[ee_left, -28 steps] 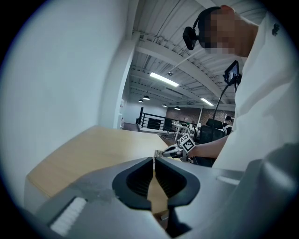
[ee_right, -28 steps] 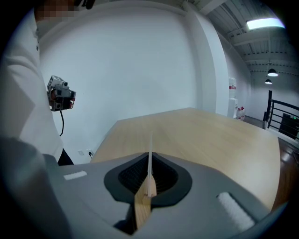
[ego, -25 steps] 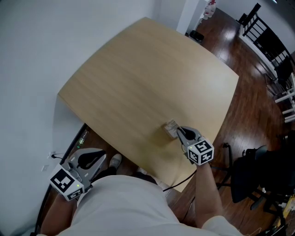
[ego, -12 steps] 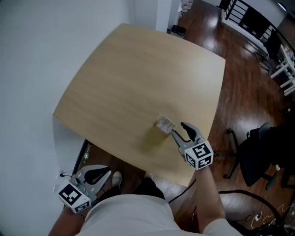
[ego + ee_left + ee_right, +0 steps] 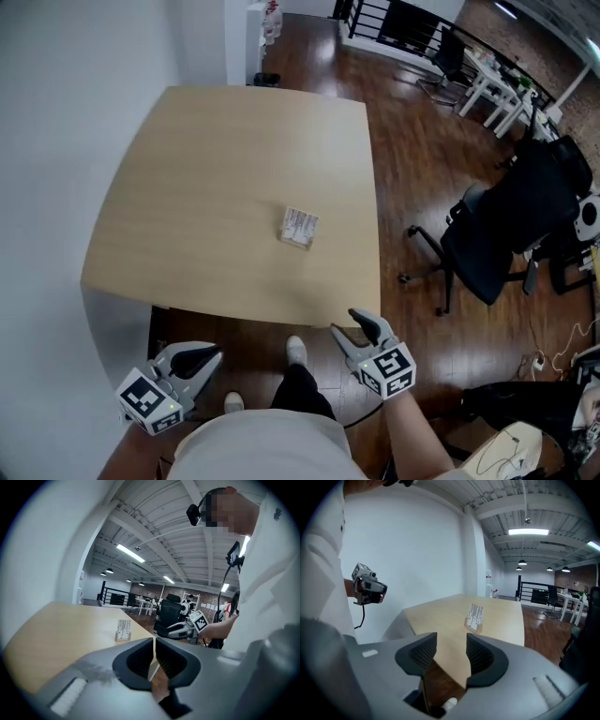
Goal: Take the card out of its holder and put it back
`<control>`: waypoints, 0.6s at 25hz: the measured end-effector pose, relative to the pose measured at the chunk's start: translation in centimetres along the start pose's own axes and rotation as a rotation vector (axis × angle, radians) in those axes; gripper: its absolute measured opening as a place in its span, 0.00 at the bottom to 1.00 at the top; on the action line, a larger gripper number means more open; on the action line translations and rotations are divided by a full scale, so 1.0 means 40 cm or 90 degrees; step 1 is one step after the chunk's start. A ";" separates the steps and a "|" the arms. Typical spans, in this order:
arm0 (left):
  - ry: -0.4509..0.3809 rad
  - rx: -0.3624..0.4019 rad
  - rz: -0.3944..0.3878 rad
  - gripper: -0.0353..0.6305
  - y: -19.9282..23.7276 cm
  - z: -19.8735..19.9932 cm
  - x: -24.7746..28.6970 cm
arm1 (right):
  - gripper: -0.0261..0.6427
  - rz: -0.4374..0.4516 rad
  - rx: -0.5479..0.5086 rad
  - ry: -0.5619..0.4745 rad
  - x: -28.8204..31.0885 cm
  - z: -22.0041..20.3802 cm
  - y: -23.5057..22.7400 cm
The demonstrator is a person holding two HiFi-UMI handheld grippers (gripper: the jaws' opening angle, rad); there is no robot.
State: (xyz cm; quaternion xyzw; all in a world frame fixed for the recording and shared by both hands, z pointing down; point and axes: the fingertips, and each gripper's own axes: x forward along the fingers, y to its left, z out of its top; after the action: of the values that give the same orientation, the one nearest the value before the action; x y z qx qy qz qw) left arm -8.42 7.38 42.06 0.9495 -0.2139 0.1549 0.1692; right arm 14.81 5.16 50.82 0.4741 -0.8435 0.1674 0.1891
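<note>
**Card in its holder, both claws off the counter**

The small wooden holder [image 5: 472, 626] stands near the middle of the counter [image 5: 206, 169]. The white card [image 5: 299, 226] is upright in its slot, its print too fine to read. Both claws hang beyond the counter's near edge, well apart from the holder. The left claw [image 5: 154, 641] is pressed closed and empty. The right claw [image 5: 348, 325] is opening, with nothing between its jaws.

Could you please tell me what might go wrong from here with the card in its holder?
The small holder stands free on the table; a careless reach might tip or slide it. The thin card stands in it, so a misaligned pinch could bend it.
</note>
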 end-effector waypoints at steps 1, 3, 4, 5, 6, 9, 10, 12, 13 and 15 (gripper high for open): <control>-0.003 0.006 -0.012 0.09 -0.013 -0.015 -0.039 | 0.33 -0.016 0.014 -0.005 -0.037 -0.012 0.055; -0.008 0.017 -0.035 0.08 -0.026 -0.051 -0.110 | 0.33 -0.046 0.025 -0.016 -0.101 -0.029 0.158; -0.009 0.021 -0.047 0.08 -0.029 -0.071 -0.142 | 0.33 -0.061 0.026 -0.019 -0.129 -0.037 0.206; -0.008 0.023 -0.059 0.08 -0.033 -0.092 -0.171 | 0.33 -0.074 0.029 -0.020 -0.157 -0.046 0.252; -0.005 0.023 -0.068 0.09 -0.039 -0.111 -0.199 | 0.33 -0.087 0.033 -0.020 -0.186 -0.056 0.296; -0.002 0.024 -0.086 0.08 -0.056 -0.145 -0.262 | 0.33 -0.115 0.046 -0.017 -0.253 -0.081 0.398; -0.004 0.026 -0.092 0.08 -0.062 -0.151 -0.276 | 0.33 -0.119 0.048 -0.016 -0.269 -0.085 0.424; -0.006 0.028 -0.101 0.08 -0.077 -0.162 -0.296 | 0.33 -0.122 0.049 -0.013 -0.300 -0.088 0.469; -0.008 0.030 -0.105 0.08 -0.086 -0.168 -0.301 | 0.33 -0.122 0.047 -0.014 -0.314 -0.090 0.486; -0.014 0.036 -0.108 0.08 -0.102 -0.178 -0.303 | 0.33 -0.122 0.043 -0.017 -0.339 -0.094 0.509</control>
State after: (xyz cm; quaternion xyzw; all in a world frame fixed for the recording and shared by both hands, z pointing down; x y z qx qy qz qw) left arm -18.55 17.92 42.95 0.9703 -0.1304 0.1353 0.1527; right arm 4.32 26.95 45.54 0.5611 -0.7904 0.1704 0.1772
